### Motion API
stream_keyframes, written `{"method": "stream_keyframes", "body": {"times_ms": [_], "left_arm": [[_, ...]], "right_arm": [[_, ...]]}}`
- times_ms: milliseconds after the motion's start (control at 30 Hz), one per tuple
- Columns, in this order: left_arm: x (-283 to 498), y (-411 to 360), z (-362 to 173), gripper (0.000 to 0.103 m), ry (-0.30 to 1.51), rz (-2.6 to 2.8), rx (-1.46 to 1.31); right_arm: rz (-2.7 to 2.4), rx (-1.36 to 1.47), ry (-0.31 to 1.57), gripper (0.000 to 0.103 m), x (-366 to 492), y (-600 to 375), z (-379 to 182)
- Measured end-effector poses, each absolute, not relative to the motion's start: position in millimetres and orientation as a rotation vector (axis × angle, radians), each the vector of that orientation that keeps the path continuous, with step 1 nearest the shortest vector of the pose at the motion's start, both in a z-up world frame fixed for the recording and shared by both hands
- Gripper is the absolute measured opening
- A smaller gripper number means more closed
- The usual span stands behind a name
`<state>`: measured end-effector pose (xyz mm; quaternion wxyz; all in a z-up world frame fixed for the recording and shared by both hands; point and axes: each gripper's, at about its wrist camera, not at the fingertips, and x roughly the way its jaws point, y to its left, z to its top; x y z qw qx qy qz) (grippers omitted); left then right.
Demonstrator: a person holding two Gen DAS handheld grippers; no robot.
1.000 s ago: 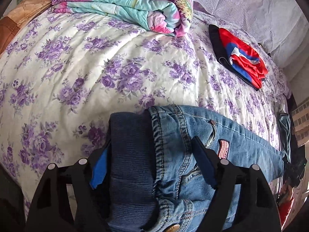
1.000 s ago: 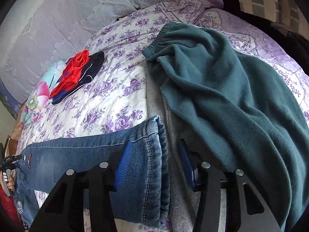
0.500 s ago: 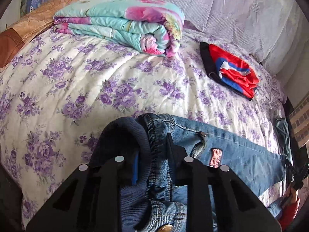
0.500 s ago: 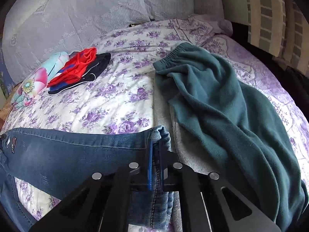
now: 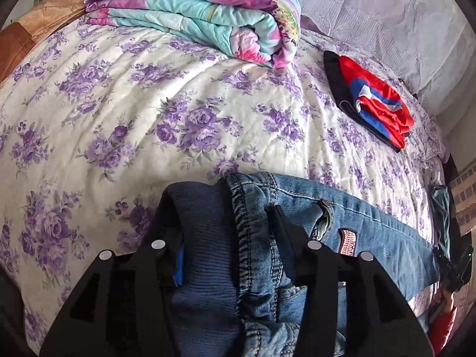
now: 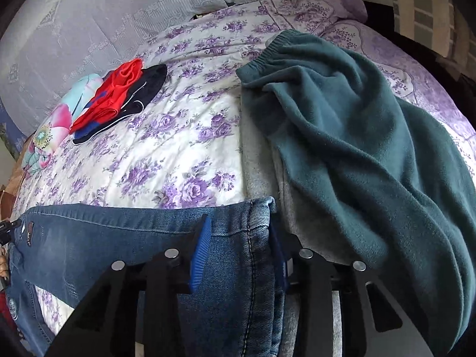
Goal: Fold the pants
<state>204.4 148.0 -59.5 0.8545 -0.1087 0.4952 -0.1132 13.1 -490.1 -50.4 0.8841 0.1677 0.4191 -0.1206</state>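
Denim jeans (image 5: pixel 372 226) lie stretched across the flowered bedspread (image 5: pixel 148 113). Left gripper (image 5: pixel 226 238) straddles the waistband (image 5: pixel 205 238), jaws just reopened, pads off the cloth. Right gripper (image 6: pixel 241 238) straddles the leg hem (image 6: pixel 255 217), jaws likewise just reopened and apart. Green sweatpants (image 6: pixel 357 125) lie beside the hem.

Bed (image 5: pixel 125 95) with purple-flowered cover. Folded floral quilt (image 5: pixel 202 15) at far left. Red-and-black folded garment (image 5: pixel 374 107) beside it. Teal fleece garment (image 6: pixel 357 125) lying right.
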Motion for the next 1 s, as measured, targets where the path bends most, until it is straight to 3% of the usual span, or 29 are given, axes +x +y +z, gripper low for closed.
{"method": "stream_keyframes", "body": {"times_ms": [33,67,100,133,267,433,533,667,800,1000], "left_arm": [[204.2,142.6,-59.5,0.050,1.032,-0.227,-0.194],[202.0,138.2,-57.5,0.047,1.015,-0.213,-0.163],[198.1,135.9,-53.6,0.032,0.991,-0.214,-0.147],[193.0,135.1,-48.0,0.027,0.967,-0.233,-0.143],[172.8,146.1,-4.7,0.020,0.836,-0.254,-0.199],[177.1,153.5,54.5,0.020,0.709,-0.268,-0.274],[202.0,148.1,60.2,0.020,0.720,-0.249,-0.286],[258.3,137.2,11.2,0.022,0.866,-0.170,-0.299],[280.7,131.6,-60.9,0.038,0.942,-0.095,-0.253],[270.2,153.2,-61.7,0.043,0.868,-0.196,-0.396]], "right_arm": [[-0.256,0.340,0.869,0.026,14.0,-488.7,-50.5],[-0.253,0.342,0.865,0.012,13.9,-487.2,-50.2],[-0.263,0.336,0.845,0.012,11.2,-484.1,-47.2],[-0.271,0.312,0.815,0.012,7.4,-480.1,-41.3],[-0.274,0.284,0.664,0.012,-7.4,-474.1,3.1],[-0.281,0.266,0.581,0.012,22.7,-484.4,49.4],[-0.283,0.303,0.597,0.012,63.1,-496.4,46.4],[-0.313,0.300,0.739,0.013,122.4,-498.1,-4.6],[-0.379,0.269,0.803,0.028,139.2,-499.9,-62.5],[-0.353,0.438,0.686,0.031,118.2,-520.0,-49.2]]}}
